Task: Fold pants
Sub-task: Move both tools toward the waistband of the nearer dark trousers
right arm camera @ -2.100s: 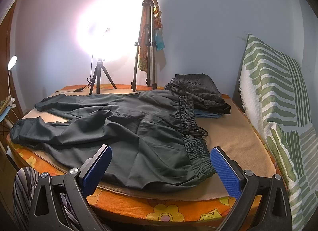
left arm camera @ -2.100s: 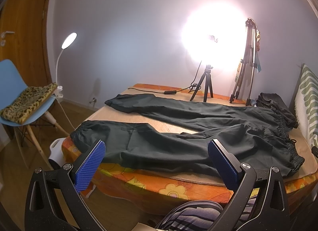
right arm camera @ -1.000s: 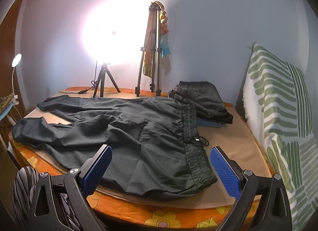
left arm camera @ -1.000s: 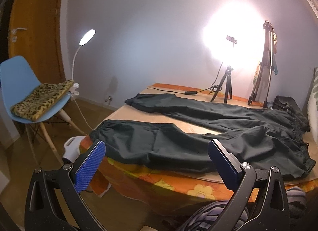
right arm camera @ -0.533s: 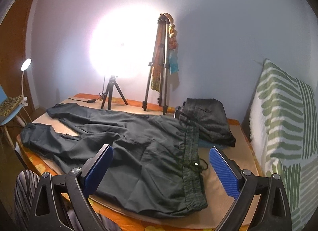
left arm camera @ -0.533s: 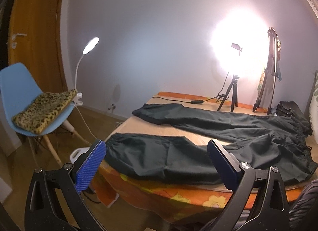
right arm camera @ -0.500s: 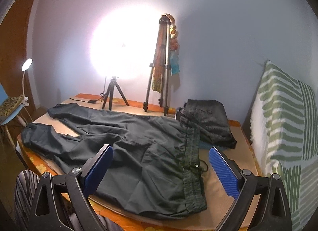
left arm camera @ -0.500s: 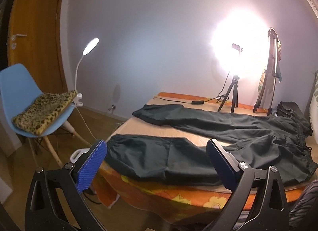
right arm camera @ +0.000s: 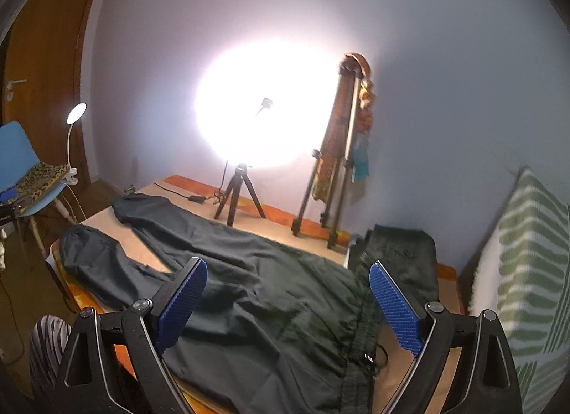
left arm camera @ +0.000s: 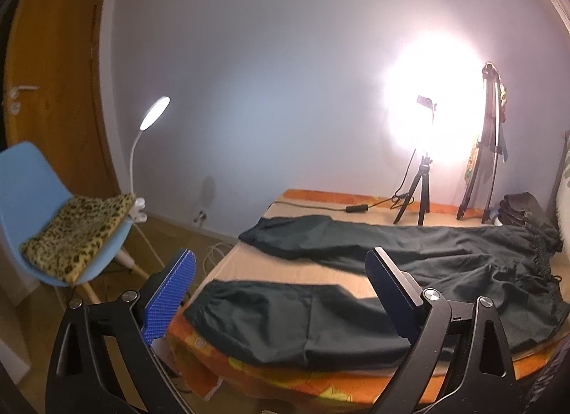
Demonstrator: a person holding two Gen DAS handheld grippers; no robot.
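Dark pants [left arm camera: 409, 257] lie spread flat on the bed, both legs pointing left, the near leg [left arm camera: 285, 314] by the bed's front edge. My left gripper [left arm camera: 279, 253] hovers open above the near leg's cuff end, nothing between its blue pads. In the right wrist view the pants [right arm camera: 249, 271] stretch from the cuffs at left to the elastic waistband [right arm camera: 359, 342] at lower right. My right gripper [right arm camera: 288, 264] hangs above the seat and waistband, touching nothing; its jaws are closing slightly with only air between them.
On the bed's far side stand a glaring ring light on a small tripod [left arm camera: 420, 200] and a tall tripod [right arm camera: 338, 164]. Folded dark clothes [right arm camera: 402, 253] and a green striped cushion [right arm camera: 527, 253] lie right. A blue chair [left arm camera: 32, 182] and desk lamp [left arm camera: 153, 114] stand left.
Both grippers have risen over the bed, so the pants sit lower and nearer in each view. The right view has tilted. Both pairs of pads stand slightly closer together.
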